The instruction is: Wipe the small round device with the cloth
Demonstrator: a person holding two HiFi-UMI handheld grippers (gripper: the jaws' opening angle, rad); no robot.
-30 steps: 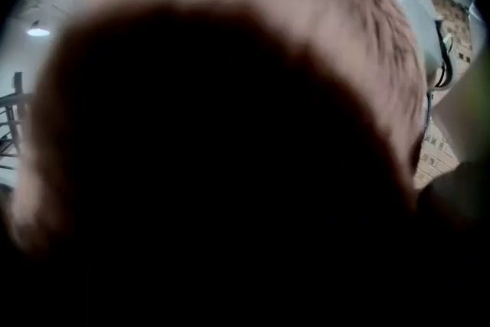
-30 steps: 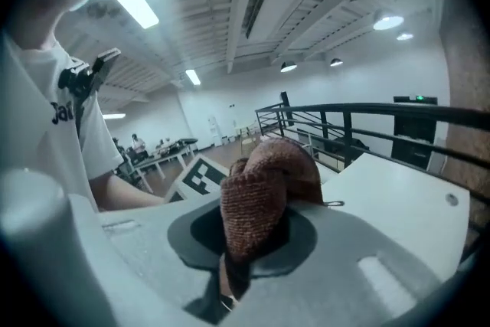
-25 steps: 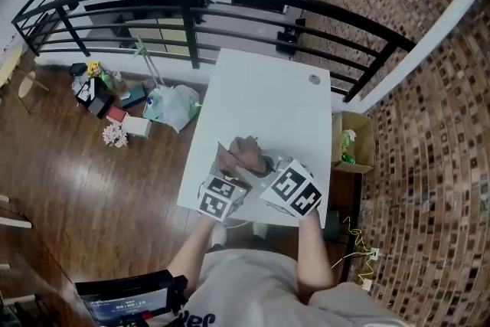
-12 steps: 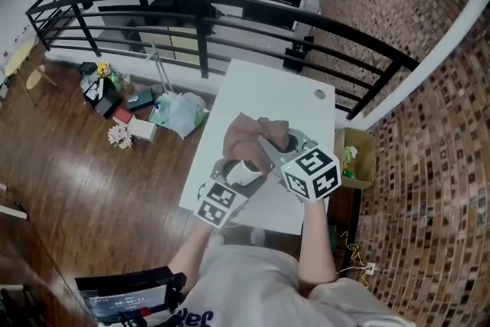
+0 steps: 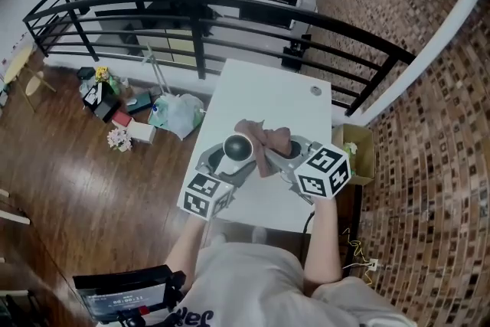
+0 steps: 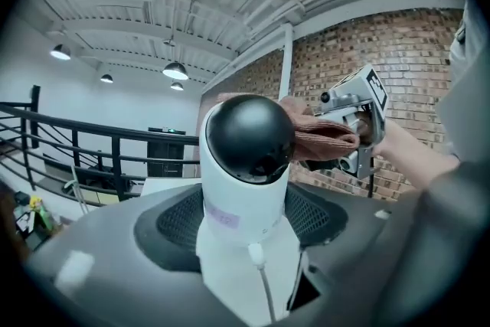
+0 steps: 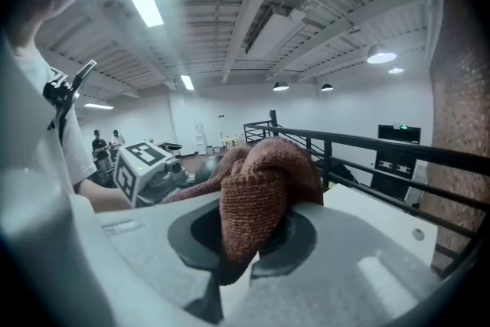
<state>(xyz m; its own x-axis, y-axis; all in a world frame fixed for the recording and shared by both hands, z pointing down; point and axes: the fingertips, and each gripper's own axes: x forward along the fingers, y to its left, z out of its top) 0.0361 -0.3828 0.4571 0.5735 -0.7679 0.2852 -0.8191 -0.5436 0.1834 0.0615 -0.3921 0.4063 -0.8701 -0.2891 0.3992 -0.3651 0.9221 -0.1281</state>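
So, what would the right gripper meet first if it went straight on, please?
Likely the small round device in the left gripper; the cloth in the right gripper seems to touch its dome, though depth is unclear.

Cloth (image 5: 266, 140) against device (image 5: 236, 148), right side

Head view steeply down over the counter (image 5: 268, 92), gripper views close, near level (facing one another), all three share the cloth (image 5: 264, 140).
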